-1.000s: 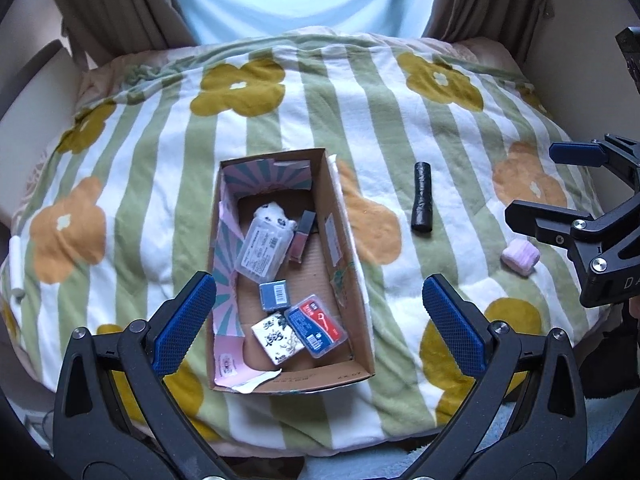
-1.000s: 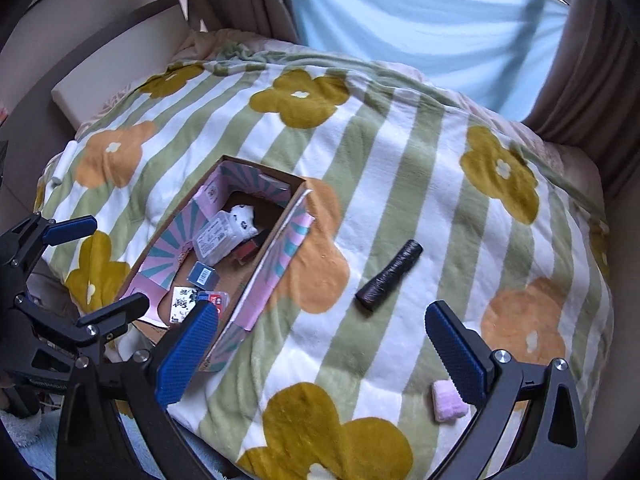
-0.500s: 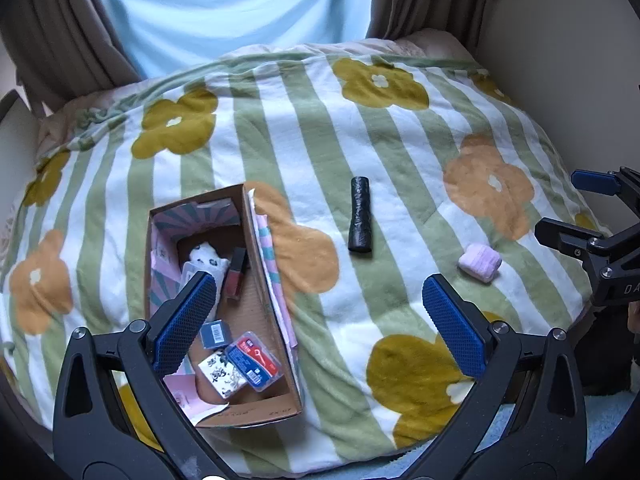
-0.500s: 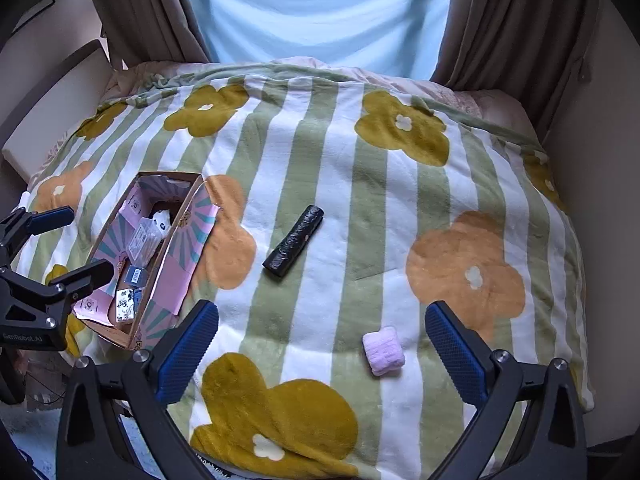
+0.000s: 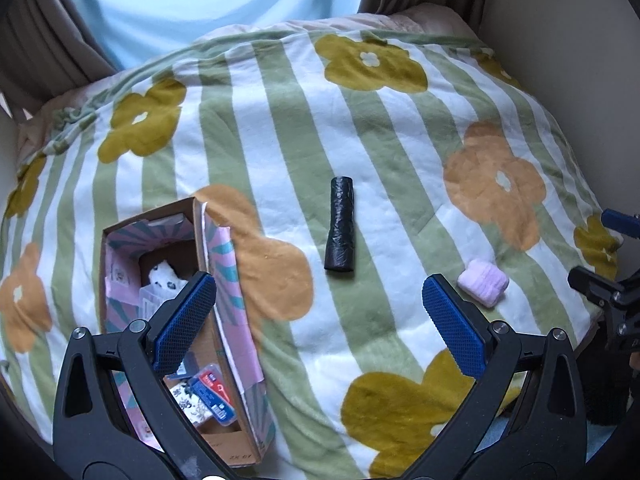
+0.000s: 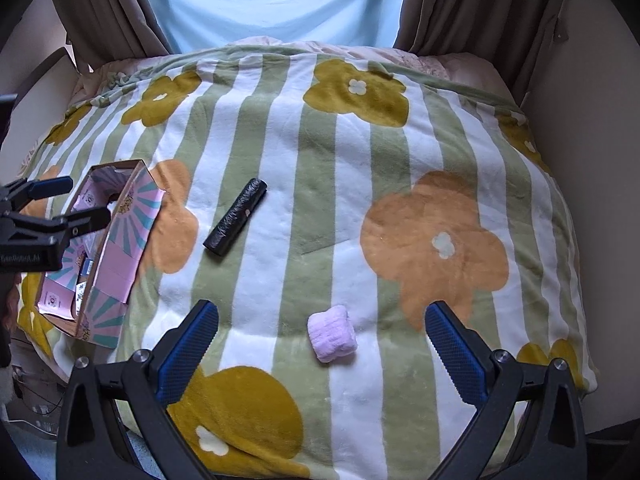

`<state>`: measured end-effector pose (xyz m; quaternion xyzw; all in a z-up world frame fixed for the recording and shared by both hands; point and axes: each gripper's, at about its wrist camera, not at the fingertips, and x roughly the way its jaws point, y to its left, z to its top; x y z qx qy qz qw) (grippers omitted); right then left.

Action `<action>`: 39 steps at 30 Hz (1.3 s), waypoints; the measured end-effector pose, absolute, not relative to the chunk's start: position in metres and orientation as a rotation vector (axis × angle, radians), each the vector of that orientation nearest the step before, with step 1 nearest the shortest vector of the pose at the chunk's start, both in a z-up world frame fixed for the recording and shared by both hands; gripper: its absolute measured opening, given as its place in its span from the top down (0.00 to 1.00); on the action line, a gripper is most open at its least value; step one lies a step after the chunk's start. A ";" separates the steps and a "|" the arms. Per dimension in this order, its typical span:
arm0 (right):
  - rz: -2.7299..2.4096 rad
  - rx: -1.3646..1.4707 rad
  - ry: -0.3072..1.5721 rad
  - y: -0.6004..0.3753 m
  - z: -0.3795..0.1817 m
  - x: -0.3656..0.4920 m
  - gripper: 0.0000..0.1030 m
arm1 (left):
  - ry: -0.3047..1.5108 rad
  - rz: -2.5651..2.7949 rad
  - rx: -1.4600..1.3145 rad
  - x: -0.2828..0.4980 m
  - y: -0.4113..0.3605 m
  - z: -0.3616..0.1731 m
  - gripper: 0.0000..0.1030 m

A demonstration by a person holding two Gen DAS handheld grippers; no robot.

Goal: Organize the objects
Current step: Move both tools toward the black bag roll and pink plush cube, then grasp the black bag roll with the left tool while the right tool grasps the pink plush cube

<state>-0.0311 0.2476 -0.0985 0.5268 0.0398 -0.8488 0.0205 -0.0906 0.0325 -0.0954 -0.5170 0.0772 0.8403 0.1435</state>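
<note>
A bed covered by a green-and-white striped blanket (image 6: 320, 208) with yellow and orange flowers carries three things. A cardboard box (image 6: 120, 240) sits at its left edge. Right of the box lies a black roll (image 6: 236, 218); farther right and nearer, a pink folded cloth (image 6: 331, 334).

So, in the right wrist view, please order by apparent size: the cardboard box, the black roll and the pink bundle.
1. Cardboard box, clearly the largest.
2. Black roll.
3. Pink bundle.
The bundle lies nearer the camera, so the order of the last two is uncertain.
</note>
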 end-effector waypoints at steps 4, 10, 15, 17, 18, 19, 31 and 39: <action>-2.587 1.673 0.111 0.261 -0.130 -0.037 0.00 | 0.210 2.412 -1.531 -0.121 0.051 -0.128 0.00; -2.520 1.754 0.102 0.276 -0.187 -0.049 0.00 | 0.265 2.380 -1.586 -0.162 0.081 -0.189 0.03; -2.512 1.784 0.146 0.278 -0.222 -0.056 0.01 | 0.293 2.339 -1.638 -0.194 0.103 -0.240 0.03; -2.489 1.790 0.163 0.277 -0.234 -0.059 0.02 | 0.315 2.323 -1.656 -0.205 0.109 -0.257 0.03; -2.477 1.797 0.168 0.277 -0.240 -0.061 0.02 | 0.319 2.310 -1.668 -0.211 0.112 -0.265 0.03; -2.468 1.807 0.168 0.277 -0.246 -0.064 0.02 | 0.320 2.300 -1.673 -0.215 0.115 -0.272 0.04; -2.358 1.906 0.146 0.277 -0.292 -0.084 0.26 | 0.261 2.162 -1.770 -0.245 0.122 -0.326 0.43; -2.327 1.952 0.072 0.278 -0.303 -0.084 0.53 | 0.244 2.169 -1.757 -0.247 0.114 -0.329 0.61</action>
